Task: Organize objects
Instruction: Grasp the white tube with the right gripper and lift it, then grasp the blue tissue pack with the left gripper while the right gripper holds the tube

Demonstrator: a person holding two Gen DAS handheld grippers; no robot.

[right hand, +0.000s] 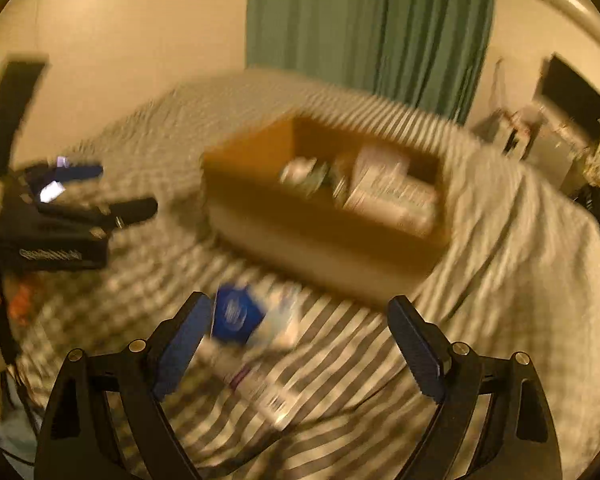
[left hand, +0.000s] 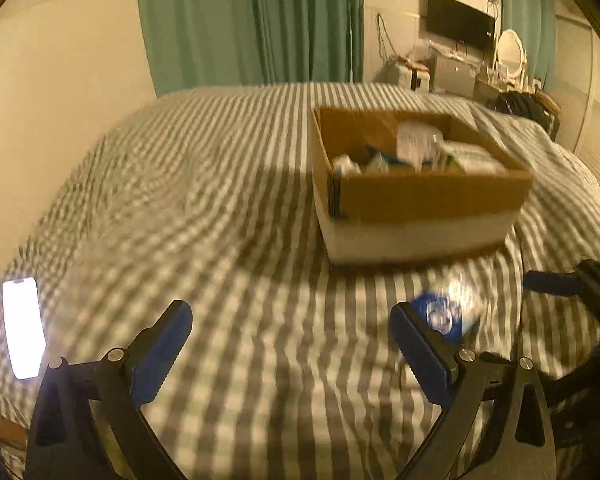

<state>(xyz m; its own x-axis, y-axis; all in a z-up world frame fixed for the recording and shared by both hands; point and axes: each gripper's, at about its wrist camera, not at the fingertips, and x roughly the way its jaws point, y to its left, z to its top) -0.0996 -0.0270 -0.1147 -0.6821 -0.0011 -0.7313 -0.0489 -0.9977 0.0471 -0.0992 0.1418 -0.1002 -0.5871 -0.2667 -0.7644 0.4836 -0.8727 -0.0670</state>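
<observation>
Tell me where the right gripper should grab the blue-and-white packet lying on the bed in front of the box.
Probably across the blue-and-white packet's short width, coming from above: it lies flat on the striped bedspread, so only the side edges offer purchase. The right gripper is open. Blur hides the exact outline, and a white tube lies close beside it.

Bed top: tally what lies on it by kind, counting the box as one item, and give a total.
Cardboard box: 1
Lit phone: 1
Blue-and-white packet: 1
White tube: 1 (blurred, kind uncertain)
Total: 4

Cream walls (left hand: 60, 80), green curtains (left hand: 252, 20), striped bedspread (left hand: 220, 200), wall-mounted dark screen (left hand: 460, 20), cluttered dresser with oval mirror (left hand: 510, 50), warm dim light.
</observation>
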